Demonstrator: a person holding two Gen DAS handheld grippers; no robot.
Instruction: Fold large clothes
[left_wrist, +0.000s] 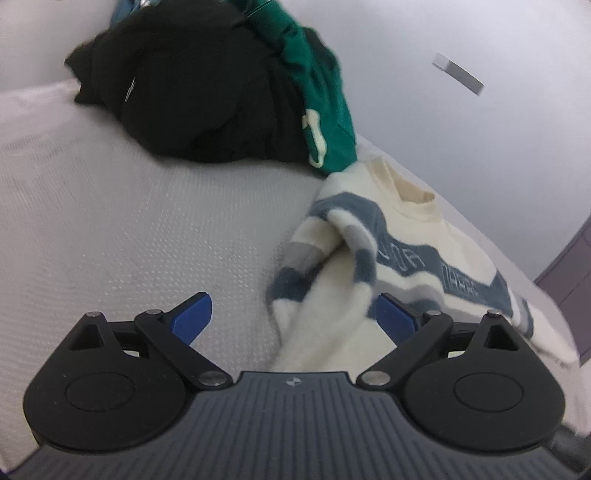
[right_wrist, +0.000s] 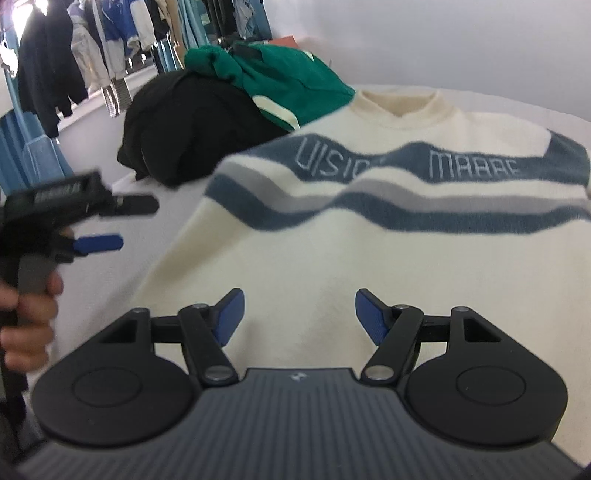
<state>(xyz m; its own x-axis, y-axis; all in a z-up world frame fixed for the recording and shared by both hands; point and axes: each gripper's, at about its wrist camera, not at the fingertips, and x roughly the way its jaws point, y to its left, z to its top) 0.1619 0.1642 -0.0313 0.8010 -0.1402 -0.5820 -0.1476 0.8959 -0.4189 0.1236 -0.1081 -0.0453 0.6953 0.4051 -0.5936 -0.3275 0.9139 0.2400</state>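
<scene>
White textured bed (left_wrist: 110, 221) bearing a cream sweater (right_wrist: 369, 258) with blue-grey stripes, lying flat, one sleeve folded inward; black garment (right_wrist: 192, 125) and green garment (right_wrist: 295, 85) heaped behind. Left tool (left_wrist: 293, 315) and right tool (right_wrist: 299, 314) both spread apart, empty.

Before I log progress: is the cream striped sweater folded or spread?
Partly folded. The cream sweater lies face up, its body spread on the bed, with one sleeve flipped across the front.

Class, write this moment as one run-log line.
step: folding sweater | left tongs: open, sleeve between them | right tongs: open over sweater | pile: black garment, green garment
</scene>
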